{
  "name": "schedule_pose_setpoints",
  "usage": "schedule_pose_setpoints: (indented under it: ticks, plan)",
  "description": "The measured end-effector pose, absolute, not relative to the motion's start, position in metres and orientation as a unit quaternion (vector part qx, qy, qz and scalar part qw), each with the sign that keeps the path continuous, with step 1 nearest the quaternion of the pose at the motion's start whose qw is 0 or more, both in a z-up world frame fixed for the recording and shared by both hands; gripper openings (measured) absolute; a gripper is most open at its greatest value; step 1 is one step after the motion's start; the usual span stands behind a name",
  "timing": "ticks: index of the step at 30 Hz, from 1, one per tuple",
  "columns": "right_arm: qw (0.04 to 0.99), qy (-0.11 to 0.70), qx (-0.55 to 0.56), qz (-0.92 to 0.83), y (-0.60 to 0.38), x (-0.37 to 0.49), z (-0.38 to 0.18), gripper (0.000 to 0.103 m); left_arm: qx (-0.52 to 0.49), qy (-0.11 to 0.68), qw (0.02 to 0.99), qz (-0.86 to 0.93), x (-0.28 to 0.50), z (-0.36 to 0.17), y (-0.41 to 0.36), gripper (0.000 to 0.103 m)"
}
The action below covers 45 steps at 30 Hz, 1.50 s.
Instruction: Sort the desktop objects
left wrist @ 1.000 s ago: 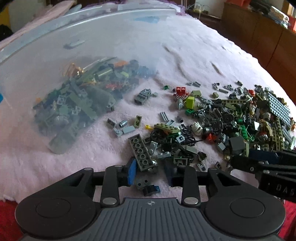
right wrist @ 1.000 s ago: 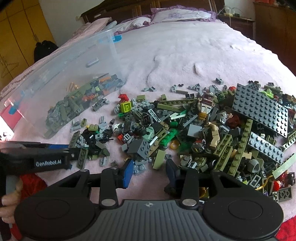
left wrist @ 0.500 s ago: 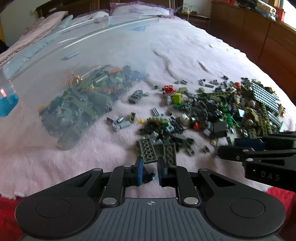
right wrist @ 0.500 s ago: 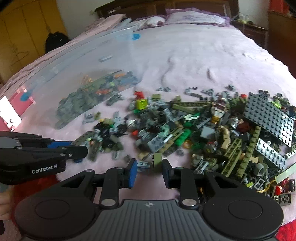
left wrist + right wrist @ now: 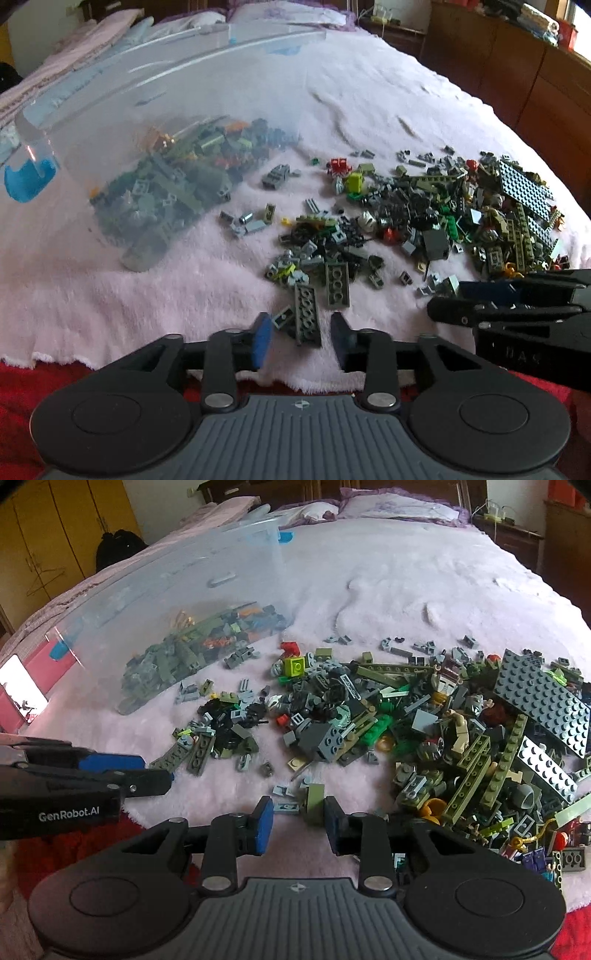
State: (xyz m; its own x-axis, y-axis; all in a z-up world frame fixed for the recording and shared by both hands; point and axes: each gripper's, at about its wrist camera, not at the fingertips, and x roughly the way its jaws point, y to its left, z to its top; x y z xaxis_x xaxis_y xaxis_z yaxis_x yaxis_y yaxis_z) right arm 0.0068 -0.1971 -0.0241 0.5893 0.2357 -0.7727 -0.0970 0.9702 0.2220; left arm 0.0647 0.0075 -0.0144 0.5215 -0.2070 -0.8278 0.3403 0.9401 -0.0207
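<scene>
My left wrist camera looks steeply down along its fingers, close over the brick pile's (image 5: 424, 221) near-left edge. My right one sits just right, equally near. Both share the brick pile (image 5: 388, 720) and the clear bin (image 5: 166, 147) (image 5: 184, 620) left of it.

- A bed under a pale pink fluffy blanket (image 5: 406, 590) carries everything
- A clear plastic bin (image 5: 177, 602) sits on its left part, with bricks inside
- A loose heap of bricks (image 5: 424, 720) lies spread on the blanket to the right
- A large dark grey studded plate (image 5: 543, 705) rests on that heap's right side
</scene>
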Motion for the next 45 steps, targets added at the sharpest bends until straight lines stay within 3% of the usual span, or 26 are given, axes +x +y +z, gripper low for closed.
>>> schedule_pose_setpoints:
  ticks: [16,25,30,40,44,45]
  plan:
    - [0.897,0.427,0.102,0.058,-0.212,0.01,-0.027,0.033,0.101,0.456,0.871,-0.151,0.073,-0.03,-0.011,0.044]
    - [0.898,0.424,0.105,0.053,-0.217,0.008,-0.029,0.032,0.173,0.422,0.873,-0.174,0.053,-0.028,-0.037,0.043]
    - [0.898,0.423,0.104,0.053,-0.217,0.006,-0.03,0.032,0.177,0.427,0.868,-0.182,0.049,-0.032,-0.043,0.033]
    - [0.898,0.423,0.106,0.052,-0.217,0.006,-0.028,0.033,0.101,0.455,0.86,-0.208,0.071,-0.023,-0.028,0.033]
    - [0.898,0.424,0.105,0.052,-0.217,0.006,-0.028,0.033,0.094,0.453,0.862,-0.206,0.072,-0.021,-0.029,0.013]
    - [0.898,0.424,0.105,0.052,-0.216,0.006,-0.028,0.033,0.093,0.454,0.862,-0.205,0.072,-0.022,-0.029,0.013]
